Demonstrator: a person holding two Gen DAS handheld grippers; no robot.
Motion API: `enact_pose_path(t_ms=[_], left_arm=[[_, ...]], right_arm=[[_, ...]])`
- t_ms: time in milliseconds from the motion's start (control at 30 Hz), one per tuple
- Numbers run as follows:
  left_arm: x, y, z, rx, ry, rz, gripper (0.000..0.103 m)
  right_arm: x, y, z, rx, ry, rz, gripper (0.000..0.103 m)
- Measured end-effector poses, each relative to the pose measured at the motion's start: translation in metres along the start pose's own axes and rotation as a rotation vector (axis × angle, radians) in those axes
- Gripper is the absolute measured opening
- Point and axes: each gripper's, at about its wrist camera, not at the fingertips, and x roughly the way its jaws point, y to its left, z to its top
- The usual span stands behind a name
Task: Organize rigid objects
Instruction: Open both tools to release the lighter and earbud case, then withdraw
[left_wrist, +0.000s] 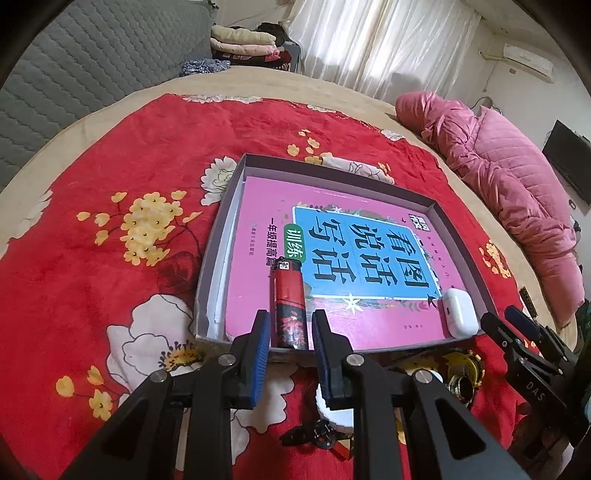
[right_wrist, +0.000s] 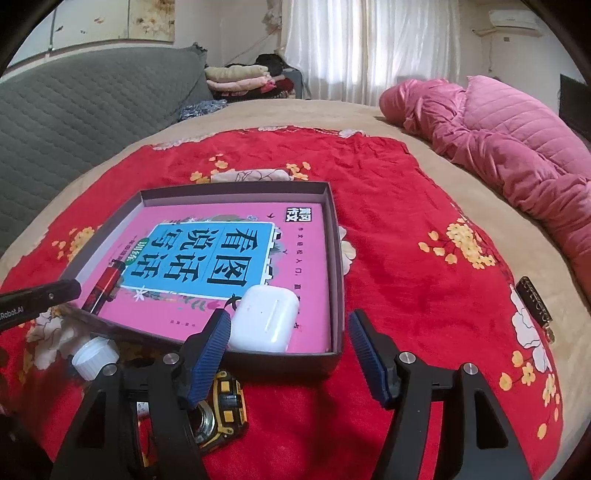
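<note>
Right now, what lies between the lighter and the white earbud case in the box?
Only the pink book's cover, which the lighter and earbud case rest on; the left wrist view shows it.

soft daylight through curtains (left_wrist: 369, 40), edges bowed, perhaps slightly blurred.

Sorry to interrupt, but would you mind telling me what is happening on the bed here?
A person with a gripper in each hand is sorting small items into a shallow box that holds a pink book. The left gripper straddles a red lighter lying on the book, jaws open. The right gripper is open near a white earbud case. A tape measure and white cap wait outside.
</note>
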Motion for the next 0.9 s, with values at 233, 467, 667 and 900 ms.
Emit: enact_pose_path(t_ms=[233,467,667,900], left_arm=[[-0.009,0.001,-0.002,0.013,-0.004,-0.017,0.036],[-0.02,0.005,-0.003,0.013,-0.011,-0.017,0.037],[-0.026,0.005,-0.007,0.026,-0.005,-0.009,0.037],[-0.034,0.002,-0.016,0.049,0.011,-0.014,0.037]], right_arm=[[-0.011,-0.002,-0.003,-0.004,-0.033,-0.006,0.071],[-0.019,-0.002,-0.006,0.001,-0.039,0.004,0.072],[-0.026,0.001,-0.01,-0.011,-0.039,0.008,0.072],[-0.033,0.0,-0.014,0.001,-0.031,0.028,0.072]])
